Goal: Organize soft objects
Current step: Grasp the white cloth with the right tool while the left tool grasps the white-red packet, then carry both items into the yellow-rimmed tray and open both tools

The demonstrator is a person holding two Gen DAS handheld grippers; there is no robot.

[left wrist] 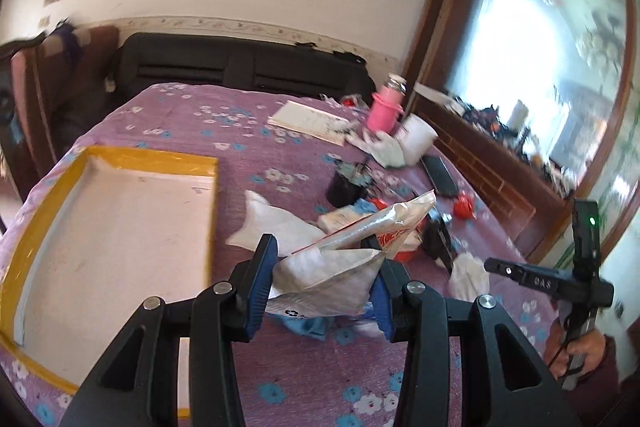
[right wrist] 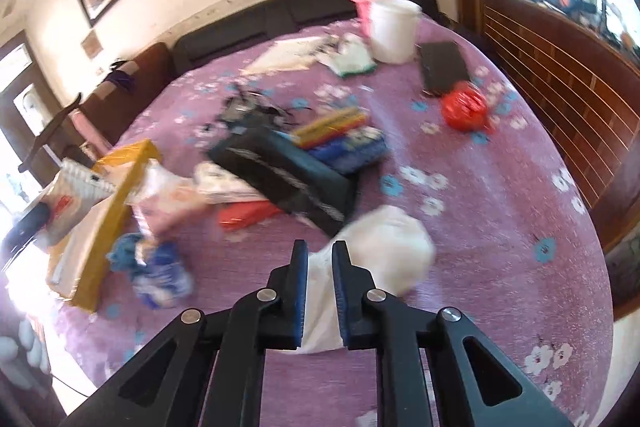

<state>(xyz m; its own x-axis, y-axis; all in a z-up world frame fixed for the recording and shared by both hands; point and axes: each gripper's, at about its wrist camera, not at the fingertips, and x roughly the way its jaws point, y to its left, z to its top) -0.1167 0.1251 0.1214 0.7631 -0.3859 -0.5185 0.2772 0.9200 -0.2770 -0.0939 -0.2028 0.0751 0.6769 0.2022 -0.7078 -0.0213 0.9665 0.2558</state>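
Gripping: left claw (left wrist: 322,281) clenched on a crumpled plastic bag (left wrist: 336,267), above the purple bedspread (left wrist: 192,115).
Right claw (right wrist: 320,291): clamped on white cloth (right wrist: 384,247), bulk just beyond fingertips.

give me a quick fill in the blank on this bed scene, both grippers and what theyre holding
1. The left gripper is shut on a crinkly ____ plastic bag.
2. The right gripper is shut on a soft white ____.
3. The shallow cardboard tray with yellow-taped rim lies on the ____ flowered bedspread.
4. The tall pink bottle stands beside a white ____.

Missing words: silvery; cloth; purple; tub
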